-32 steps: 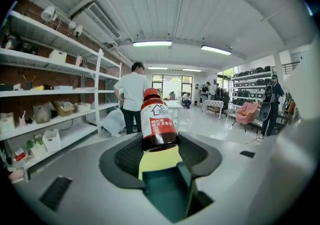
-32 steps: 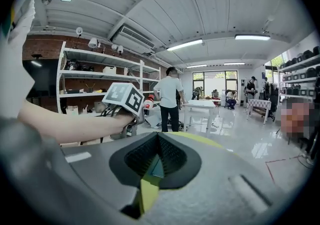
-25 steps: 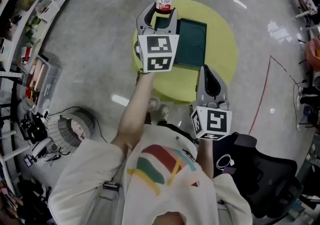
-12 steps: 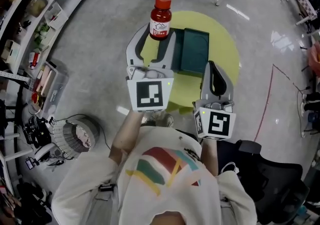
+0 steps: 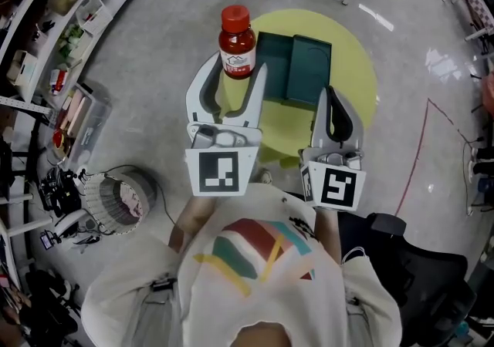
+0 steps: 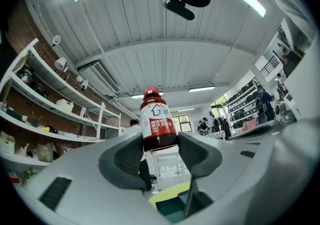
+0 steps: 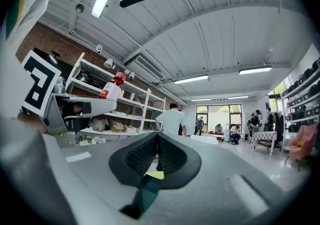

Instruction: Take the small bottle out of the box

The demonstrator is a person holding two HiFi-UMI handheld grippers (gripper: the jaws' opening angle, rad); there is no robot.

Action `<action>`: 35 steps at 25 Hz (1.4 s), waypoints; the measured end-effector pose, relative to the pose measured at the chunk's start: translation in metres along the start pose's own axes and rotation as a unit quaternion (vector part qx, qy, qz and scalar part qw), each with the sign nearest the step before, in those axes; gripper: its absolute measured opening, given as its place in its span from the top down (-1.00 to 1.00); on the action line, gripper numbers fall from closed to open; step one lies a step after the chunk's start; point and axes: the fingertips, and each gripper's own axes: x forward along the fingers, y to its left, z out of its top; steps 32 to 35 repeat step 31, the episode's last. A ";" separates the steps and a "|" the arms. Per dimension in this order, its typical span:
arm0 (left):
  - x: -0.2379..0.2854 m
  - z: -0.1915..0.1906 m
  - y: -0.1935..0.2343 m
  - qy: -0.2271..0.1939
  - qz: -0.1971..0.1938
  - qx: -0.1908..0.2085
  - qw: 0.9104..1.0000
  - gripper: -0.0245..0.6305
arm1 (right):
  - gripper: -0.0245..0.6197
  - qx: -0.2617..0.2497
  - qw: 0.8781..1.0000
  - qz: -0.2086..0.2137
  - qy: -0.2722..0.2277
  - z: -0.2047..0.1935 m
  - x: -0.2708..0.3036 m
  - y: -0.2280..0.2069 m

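Note:
A small bottle (image 5: 237,42) with dark red liquid, a red cap and a white label is held upright in the air, with my left gripper (image 5: 236,68) shut on its lower body. In the left gripper view the bottle (image 6: 157,121) stands between the dark pads (image 6: 129,156), its cap pointing at the ceiling. The dark green box (image 5: 295,69) lies open on the round yellow table (image 5: 351,68), below and to the right of the bottle. My right gripper (image 5: 334,106) is shut on nothing, raised near the box's right side; its pads (image 7: 172,158) meet.
Shelving with clutter (image 5: 46,37) runs along the left. A wire basket (image 5: 116,200) stands on the floor at the lower left, and a black chair (image 5: 421,276) at the lower right. People (image 7: 171,119) stand far off in the room.
My left gripper has drawn back toward me and risen with the bottle, away from the box. The right gripper has stayed close to its place.

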 end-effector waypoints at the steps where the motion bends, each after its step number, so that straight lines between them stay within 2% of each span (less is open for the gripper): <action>1: 0.001 0.000 0.002 0.000 0.001 0.004 1.000 0.24 | 0.91 -0.001 1.000 0.001 -0.001 0.002 0.002 0.001; 16: 0.003 0.007 0.005 -0.011 0.004 0.018 1.000 0.24 | 0.91 -0.013 1.000 -0.007 0.001 0.003 -0.001 0.000; 22: 0.006 0.010 0.010 -0.014 0.009 0.007 1.000 0.24 | 0.91 -0.017 1.000 -0.009 0.002 0.004 0.001 0.000; 35: -0.001 0.009 0.005 -0.018 0.006 0.010 1.000 0.24 | 0.91 -0.022 1.000 -0.013 -0.001 0.001 -0.006 0.001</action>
